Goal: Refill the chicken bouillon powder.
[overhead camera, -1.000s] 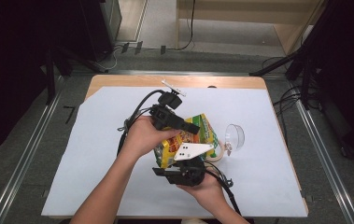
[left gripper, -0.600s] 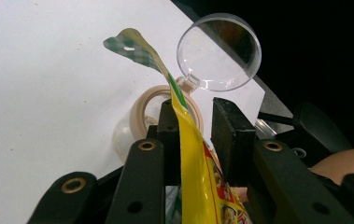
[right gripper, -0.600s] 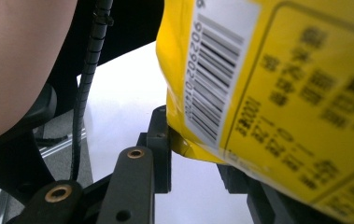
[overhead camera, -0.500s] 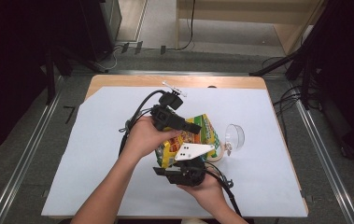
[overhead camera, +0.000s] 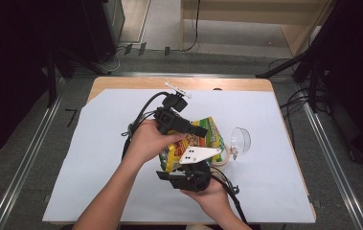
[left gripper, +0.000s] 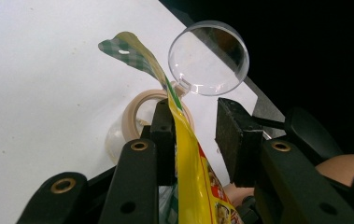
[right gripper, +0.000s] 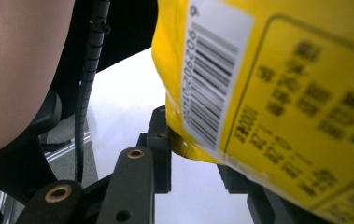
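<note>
Holding a yellow printed plastic snack bag (overhead camera: 196, 143) from two ends, both grippers meet over the white table cover (overhead camera: 97, 163). The left gripper (left gripper: 195, 135) has just been opening its jaws; the bag's edge lies against one pad, the other pad is apart from it. The right gripper (right gripper: 198, 154) is clamped on the bag's lower corner. Just beyond the left jaws lie a clear plastic dome lid (left gripper: 208, 58) and a beige tape ring (left gripper: 139, 107).
</note>
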`<state>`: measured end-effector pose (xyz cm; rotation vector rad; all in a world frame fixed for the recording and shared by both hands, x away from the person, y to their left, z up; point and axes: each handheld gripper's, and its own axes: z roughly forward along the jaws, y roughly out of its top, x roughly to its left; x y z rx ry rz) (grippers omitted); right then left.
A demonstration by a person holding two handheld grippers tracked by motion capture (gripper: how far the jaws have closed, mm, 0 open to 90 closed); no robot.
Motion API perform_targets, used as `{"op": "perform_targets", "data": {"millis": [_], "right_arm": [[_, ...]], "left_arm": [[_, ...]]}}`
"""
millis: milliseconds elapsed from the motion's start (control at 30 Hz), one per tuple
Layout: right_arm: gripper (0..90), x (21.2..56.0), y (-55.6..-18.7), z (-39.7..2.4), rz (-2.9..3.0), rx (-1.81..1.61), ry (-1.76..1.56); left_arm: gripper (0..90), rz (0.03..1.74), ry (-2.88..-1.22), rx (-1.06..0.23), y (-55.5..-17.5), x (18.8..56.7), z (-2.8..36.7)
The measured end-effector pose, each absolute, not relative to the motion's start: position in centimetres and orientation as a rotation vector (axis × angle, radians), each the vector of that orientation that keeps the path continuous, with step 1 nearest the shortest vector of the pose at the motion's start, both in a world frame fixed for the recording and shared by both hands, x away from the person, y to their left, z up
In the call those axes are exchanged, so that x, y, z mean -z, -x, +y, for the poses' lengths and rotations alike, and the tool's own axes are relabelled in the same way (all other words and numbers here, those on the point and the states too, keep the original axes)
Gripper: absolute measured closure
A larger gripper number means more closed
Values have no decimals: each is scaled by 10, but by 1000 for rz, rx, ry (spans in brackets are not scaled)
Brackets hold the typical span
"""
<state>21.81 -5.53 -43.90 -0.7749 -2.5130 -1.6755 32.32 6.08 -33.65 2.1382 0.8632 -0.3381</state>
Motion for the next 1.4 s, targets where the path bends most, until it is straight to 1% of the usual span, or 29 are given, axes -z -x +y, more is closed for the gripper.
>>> {"op": "perform_targets", "data": {"millis": [167,600,767,933,967,1000,1400], "right_arm": [[700,439,-219,-56,-2495,1677,793],[695,438,-220,-57,-2476,1669,784],[661,438,-219,-56,-2489,1667,755],[670,438,-218,-55,-2536,1676,707],[715,437,-216,-54,-2557,1664,698],[719,436,-216,-54,-2585,1659,696],[721,435,-218,-50,-2557,1670,725]], "left_arm": [[672,861,-2140,329,-323,336,60],[682,872,-2145,306,-324,337,59],[690,870,-2148,301,-323,337,59],[694,865,-2150,296,-322,336,60],[694,869,-2148,298,-322,335,60],[694,868,-2146,298,-322,335,60],[702,872,-2138,273,-323,332,63]]}}
